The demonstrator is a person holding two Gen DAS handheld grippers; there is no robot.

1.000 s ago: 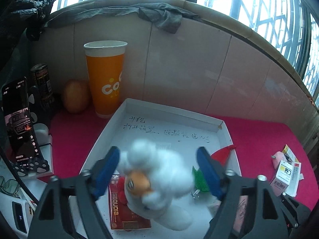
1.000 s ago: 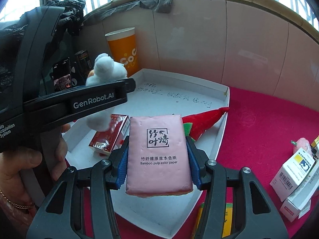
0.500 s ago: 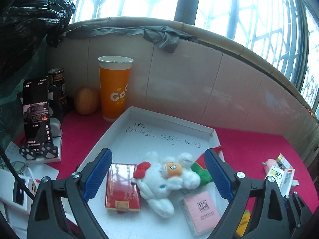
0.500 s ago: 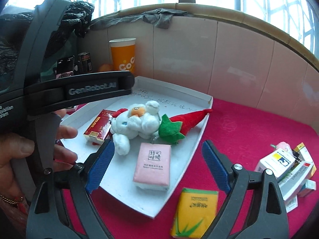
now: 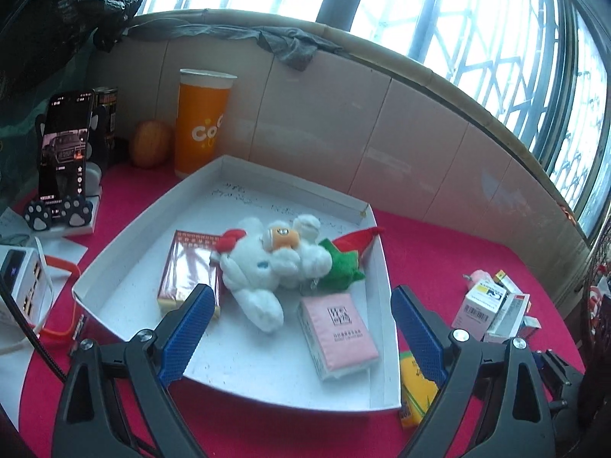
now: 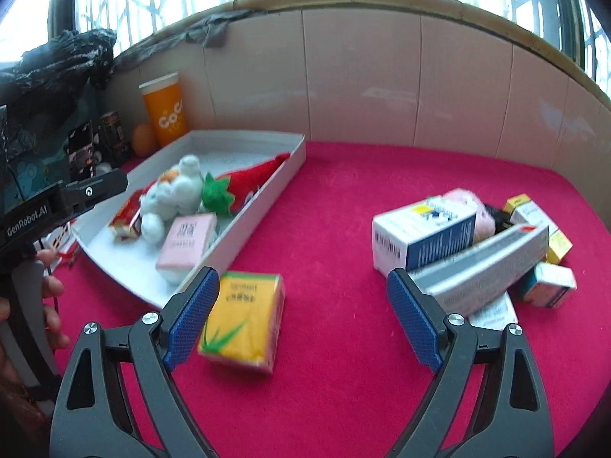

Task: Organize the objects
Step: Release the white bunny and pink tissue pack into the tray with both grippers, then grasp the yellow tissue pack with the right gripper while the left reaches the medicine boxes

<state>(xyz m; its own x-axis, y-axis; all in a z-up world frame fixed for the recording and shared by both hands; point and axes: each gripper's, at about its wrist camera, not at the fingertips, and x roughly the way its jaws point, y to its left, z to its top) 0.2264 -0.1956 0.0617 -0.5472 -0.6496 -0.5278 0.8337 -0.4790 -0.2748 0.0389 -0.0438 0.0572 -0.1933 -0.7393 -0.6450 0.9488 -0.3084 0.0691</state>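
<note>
Right wrist view: yellow tissue pack (image 6: 243, 318) on the red worktop (image 6: 343, 267), beside the white tray (image 6: 267, 191); right hand-held gripper (image 6: 301, 318) wide open, empty. Left hand-held gripper (image 5: 301, 337) likewise open over the tray.

Home window nook: barred window (image 5: 458, 19), tiled sill wall (image 5: 343, 126), red-clothed surface (image 6: 343, 229), propped phone (image 5: 67, 145), drink cup (image 5: 202, 122).
</note>
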